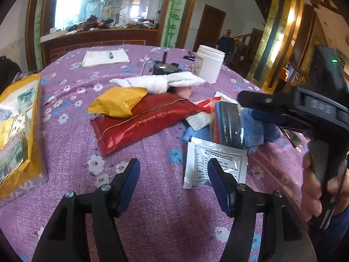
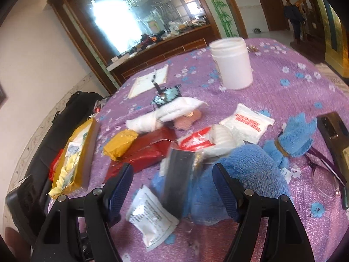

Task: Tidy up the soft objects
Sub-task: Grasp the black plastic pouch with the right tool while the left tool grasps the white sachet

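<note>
Left wrist view: at the far left edge a yellow bag (image 1: 20,131) stuffed with packets is seen on the purple flowered tablecloth (image 1: 72,131). Next to the right, a small yellow packet (image 1: 118,103) is laid on a red satin cushion (image 1: 139,122), and a rolled white cloth (image 1: 157,81) is stretched behind them, with a white jar (image 1: 209,63) stood upright just beyond it. The left gripper (image 1: 174,183) is held over the cloth with its jaws apart and nothing between them; a white printed sachet (image 1: 214,163) is seen just past its right finger. Further right, a clear bag with a dark item (image 1: 229,124) is piled on a blue towel (image 1: 255,131). At the right edge the right gripper (image 1: 257,107) is held by a hand (image 1: 316,187) above that pile.

Right wrist view: the yellow bag (image 2: 76,159) is placed at the left, then the yellow packet (image 2: 120,144) on the red cushion (image 2: 144,155). The right gripper (image 2: 173,183) is seen with its jaws apart; the clear bag (image 2: 181,174) and the blue towel (image 2: 250,170) are framed between the fingers, but contact with the pads cannot be told, as the picture is blurred. Red-printed white packets (image 2: 246,124) are laid behind, a blue plush toy (image 2: 292,139) to the right, and glasses (image 2: 325,174) near the edge.
</note>
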A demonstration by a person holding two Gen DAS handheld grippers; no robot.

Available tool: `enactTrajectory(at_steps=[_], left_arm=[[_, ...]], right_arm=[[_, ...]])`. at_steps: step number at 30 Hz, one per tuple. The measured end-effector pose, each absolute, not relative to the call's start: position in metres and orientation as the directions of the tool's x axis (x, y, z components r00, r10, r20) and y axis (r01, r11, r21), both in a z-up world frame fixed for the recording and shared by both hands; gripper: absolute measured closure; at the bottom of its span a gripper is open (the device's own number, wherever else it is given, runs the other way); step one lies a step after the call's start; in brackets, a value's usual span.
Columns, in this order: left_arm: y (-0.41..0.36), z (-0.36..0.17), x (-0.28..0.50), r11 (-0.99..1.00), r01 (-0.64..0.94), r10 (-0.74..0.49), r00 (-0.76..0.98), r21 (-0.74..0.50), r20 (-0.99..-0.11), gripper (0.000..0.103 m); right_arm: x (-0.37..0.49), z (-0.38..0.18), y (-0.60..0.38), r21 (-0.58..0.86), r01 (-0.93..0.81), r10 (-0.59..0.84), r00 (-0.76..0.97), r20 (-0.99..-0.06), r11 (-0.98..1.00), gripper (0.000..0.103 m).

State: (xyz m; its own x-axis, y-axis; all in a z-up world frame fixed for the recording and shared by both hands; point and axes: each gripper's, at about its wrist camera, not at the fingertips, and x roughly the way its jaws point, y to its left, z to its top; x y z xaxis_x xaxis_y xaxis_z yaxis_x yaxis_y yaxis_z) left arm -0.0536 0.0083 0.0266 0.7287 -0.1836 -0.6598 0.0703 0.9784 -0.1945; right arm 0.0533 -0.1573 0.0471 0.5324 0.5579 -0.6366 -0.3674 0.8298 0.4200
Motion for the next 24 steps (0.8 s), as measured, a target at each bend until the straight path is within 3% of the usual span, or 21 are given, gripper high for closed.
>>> enactTrajectory(at_steps=[8, 15, 17, 18, 20, 24], left_arm=[[0.014, 0.029, -0.057, 0.972, 0.077, -0.206, 0.741, -0.224, -0.64, 0.033], [0.016, 0.031, -0.061, 0.972, 0.067, -0.197, 0.759, -0.226, -0.62, 0.03], [0.016, 0.031, -0.062, 0.972, 0.064, -0.194, 0.759, -0.225, -0.622, 0.029], [0.016, 0.031, -0.063, 0.972, 0.064, -0.194, 0.758, -0.224, -0.623, 0.029], [0.016, 0.03, -0.063, 0.973, 0.064, -0.192, 0.756, -0.222, -0.625, 0.029], [0.014, 0.029, -0.064, 0.973, 0.077, -0.201, 0.746, -0.218, -0.634, 0.029]], right_arm=[[0.054, 0.044, -0.152, 0.352, -0.368, 0.505, 0.539, -0.674, 0.861, 0.023], [0.044, 0.037, -0.098, -0.016, -0.414, 0.265, 0.612, -0.745, 0.91, 0.019], [0.051, 0.032, -0.094, -0.033, -0.414, 0.25, 0.609, -0.753, 0.91, 0.019], [0.053, 0.03, -0.089, -0.064, -0.429, 0.235, 0.605, -0.761, 0.901, 0.026], [0.051, 0.027, -0.081, -0.147, -0.452, 0.195, 0.625, -0.755, 0.88, 0.057], [0.048, 0.036, -0.095, -0.003, -0.51, 0.35, 0.594, -0.724, 0.86, 0.062]])
